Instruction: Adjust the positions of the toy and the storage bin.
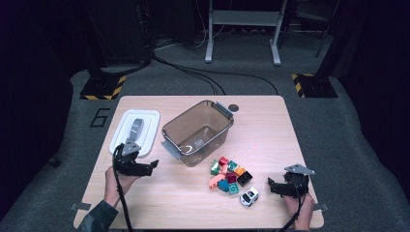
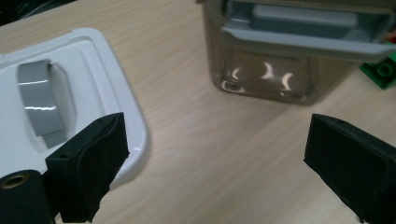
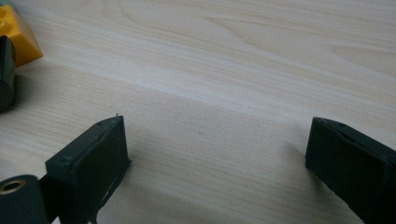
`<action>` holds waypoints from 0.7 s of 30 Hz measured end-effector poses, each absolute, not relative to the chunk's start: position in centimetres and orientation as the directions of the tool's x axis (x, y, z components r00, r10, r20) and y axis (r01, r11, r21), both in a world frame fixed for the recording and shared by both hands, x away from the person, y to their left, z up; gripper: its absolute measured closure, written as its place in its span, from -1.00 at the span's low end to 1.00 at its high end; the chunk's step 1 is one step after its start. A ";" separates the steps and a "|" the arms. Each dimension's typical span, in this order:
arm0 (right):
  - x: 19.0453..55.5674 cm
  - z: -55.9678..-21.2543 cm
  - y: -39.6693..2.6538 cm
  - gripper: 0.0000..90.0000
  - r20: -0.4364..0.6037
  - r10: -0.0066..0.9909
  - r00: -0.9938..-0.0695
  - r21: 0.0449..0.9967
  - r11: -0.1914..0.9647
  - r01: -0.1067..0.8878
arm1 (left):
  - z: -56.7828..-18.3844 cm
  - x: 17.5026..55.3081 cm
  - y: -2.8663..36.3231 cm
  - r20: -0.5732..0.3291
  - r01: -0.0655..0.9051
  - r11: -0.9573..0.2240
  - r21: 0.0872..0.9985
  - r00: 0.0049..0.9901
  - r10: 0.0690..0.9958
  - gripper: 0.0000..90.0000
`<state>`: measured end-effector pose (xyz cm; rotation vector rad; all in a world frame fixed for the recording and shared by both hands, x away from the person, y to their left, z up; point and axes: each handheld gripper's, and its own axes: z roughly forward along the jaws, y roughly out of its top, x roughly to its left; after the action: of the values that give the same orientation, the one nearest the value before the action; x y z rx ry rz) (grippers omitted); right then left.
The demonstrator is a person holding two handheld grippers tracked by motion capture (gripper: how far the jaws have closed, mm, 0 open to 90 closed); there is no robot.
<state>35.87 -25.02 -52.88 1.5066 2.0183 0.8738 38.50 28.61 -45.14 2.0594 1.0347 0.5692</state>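
The left gripper (image 1: 153, 165) is held low over the surface in the person's left hand (image 1: 121, 181), its jaws spread wide with nothing between them. The right gripper (image 1: 270, 186) (jaws likewise wide and empty) sits low in the right hand (image 1: 297, 203), pointing leftward.

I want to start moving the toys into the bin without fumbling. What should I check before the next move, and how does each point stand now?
1. Lid off the bin and lying apart on the table: ok.
2. Bin upright, its mouth unblocked: ok.
3. Left gripper open, nothing between its jaws: ok.
4. Right gripper open, nothing between its jaws: ok.
5. Blocks and toy car lie together between the grippers: ok.
6. Blocks loose, not snapped together: cannot tell.
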 end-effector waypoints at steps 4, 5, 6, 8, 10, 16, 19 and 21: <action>35.9 -52.9 -25.0 -0.89 0.002 0.958 -0.286 0.728 0.194 0.658 | -45.8 37.3 27.7 0.055 0.471 -0.408 0.782 0.601 0.798 -0.86; 35.9 -52.9 -25.0 -0.89 0.003 0.958 -0.285 0.728 0.194 0.658 | -45.9 37.1 27.5 0.053 0.469 -0.411 0.782 0.606 0.793 -0.86; 35.9 -52.9 -25.0 -0.89 0.003 0.958 -0.285 0.728 0.194 0.658 | -45.9 37.1 27.5 0.053 0.469 -0.411 0.782 0.606 0.793 -0.86; 35.9 -52.9 -25.0 -0.89 0.002 0.958 -0.286 0.727 0.195 0.658 | -46.0 36.5 27.2 0.052 0.463 -0.414 0.784 0.616 0.786 -0.86; 35.9 -52.9 -25.0 -0.89 0.002 0.958 -0.285 0.728 0.194 0.658 | -46.3 36.0 26.7 0.052 0.456 -0.422 0.784 0.630 0.775 -0.86; 35.9 -52.9 -25.0 -0.89 0.002 0.958 -0.285 0.728 0.194 0.658 | -47.6 34.9 25.1 0.036 0.451 -0.445 0.774 0.670 0.741 -0.86; 35.8 -52.9 -25.0 -0.89 0.002 0.959 -0.284 0.728 0.193 0.658 | -48.3 34.8 24.8 0.029 0.455 -0.445 0.771 0.673 0.739 -0.87; 35.8 -52.9 -25.0 -0.89 0.002 0.959 -0.284 0.728 0.193 0.658 | -49.0 34.8 24.5 0.030 0.458 -0.457 0.762 0.680 0.732 -0.87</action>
<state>35.85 -25.01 -52.87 1.5069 2.0168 0.8729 34.79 24.51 -49.01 2.1307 0.9108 0.4610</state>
